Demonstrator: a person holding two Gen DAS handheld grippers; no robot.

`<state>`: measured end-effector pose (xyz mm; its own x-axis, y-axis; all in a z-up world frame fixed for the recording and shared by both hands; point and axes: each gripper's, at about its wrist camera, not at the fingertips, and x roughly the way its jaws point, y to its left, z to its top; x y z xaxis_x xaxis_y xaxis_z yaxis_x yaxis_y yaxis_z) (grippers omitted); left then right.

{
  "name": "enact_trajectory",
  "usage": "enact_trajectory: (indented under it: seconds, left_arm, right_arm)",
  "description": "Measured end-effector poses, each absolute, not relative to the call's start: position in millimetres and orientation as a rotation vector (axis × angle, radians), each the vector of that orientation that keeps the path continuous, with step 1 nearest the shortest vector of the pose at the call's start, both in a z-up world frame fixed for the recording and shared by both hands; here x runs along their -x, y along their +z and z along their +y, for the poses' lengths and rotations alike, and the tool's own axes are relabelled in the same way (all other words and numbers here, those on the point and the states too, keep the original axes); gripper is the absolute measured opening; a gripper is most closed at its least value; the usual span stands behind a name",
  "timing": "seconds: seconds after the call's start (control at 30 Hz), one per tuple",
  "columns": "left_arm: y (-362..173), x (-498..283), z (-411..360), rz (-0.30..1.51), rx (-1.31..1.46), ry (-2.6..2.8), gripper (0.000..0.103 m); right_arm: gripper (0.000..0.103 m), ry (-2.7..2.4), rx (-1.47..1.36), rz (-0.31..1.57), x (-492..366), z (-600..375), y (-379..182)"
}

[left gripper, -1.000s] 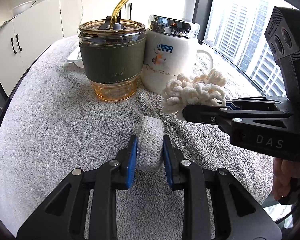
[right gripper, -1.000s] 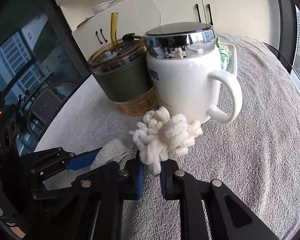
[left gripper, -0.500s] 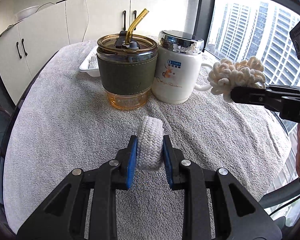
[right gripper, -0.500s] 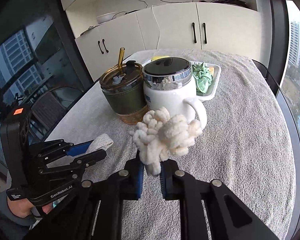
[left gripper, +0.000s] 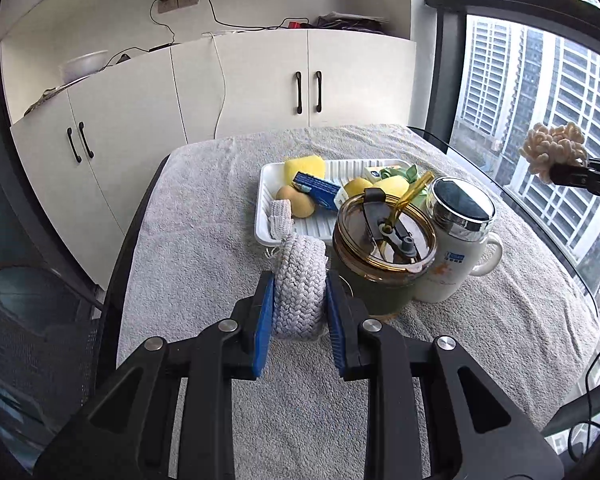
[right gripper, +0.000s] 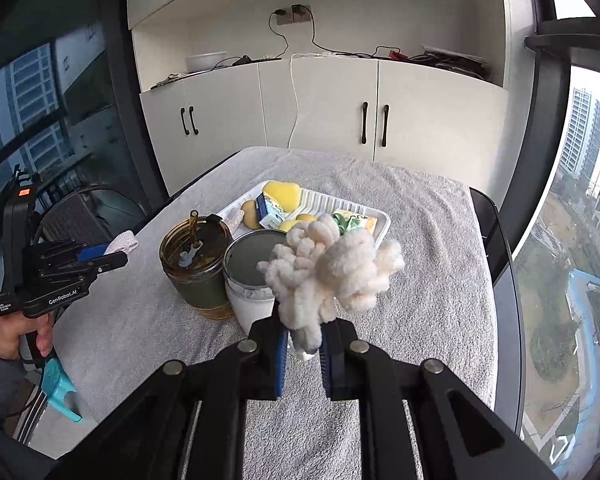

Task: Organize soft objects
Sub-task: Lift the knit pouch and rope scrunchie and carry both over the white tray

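Note:
My left gripper (left gripper: 299,292) is shut on a grey-white braided rope roll (left gripper: 299,280), held in the air above the towel-covered table. My right gripper (right gripper: 303,338) is shut on a cream fluffy chenille bundle (right gripper: 332,268), also lifted clear of the table. In the left wrist view that bundle (left gripper: 552,150) shows at the far right, against the window. In the right wrist view the left gripper (right gripper: 116,250) is at the left with the rope's pale end (right gripper: 122,242) sticking out. A white tray (left gripper: 320,228) behind the cups holds yellow sponges, a blue box and green cloth.
An amber glass cup (left gripper: 384,252) with a green sleeve and straw stands beside a white lidded mug (left gripper: 456,240), both in front of the tray (right gripper: 374,230). A grey towel (left gripper: 204,216) covers the table. White cabinets stand behind; a window lies to the right. A hand (right gripper: 12,336) holds the left gripper.
Both grippers rose from the table with their soft objects still held. The views now look down over the cups, revealing the tray behind them.

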<state>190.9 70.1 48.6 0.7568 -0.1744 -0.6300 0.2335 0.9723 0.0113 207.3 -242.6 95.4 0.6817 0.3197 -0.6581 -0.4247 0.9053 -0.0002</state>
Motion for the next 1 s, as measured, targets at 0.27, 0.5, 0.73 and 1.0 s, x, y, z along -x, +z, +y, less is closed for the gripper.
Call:
enact_trajectory:
  seconds: [0.27,0.5,0.73,1.0]
  left_arm:
    - [88.6,-258.8,68.3,0.638,-0.201,-0.225,0.023]
    - [81.3,-335.6,45.3,0.709,-0.249,-0.328,0.023]
    - [51.6,-402.4,8.3,0.798,-0.289,-0.445,0.023]
    - [15.9,-437.4,-32.1,0.862,-0.328,-0.543,0.023]
  right_arm:
    - [0.015,0.415,0.240,0.697,-265.3,-241.4,129.7]
    - [0.015,0.468,0.292,0.771,-326.6,-217.6,125.9]
    - [0.015,0.509,0.338,0.857,-386.9,-188.2,91.3]
    - [0.015,0.547,0.332,0.966,-437.5,-170.5,42.8]
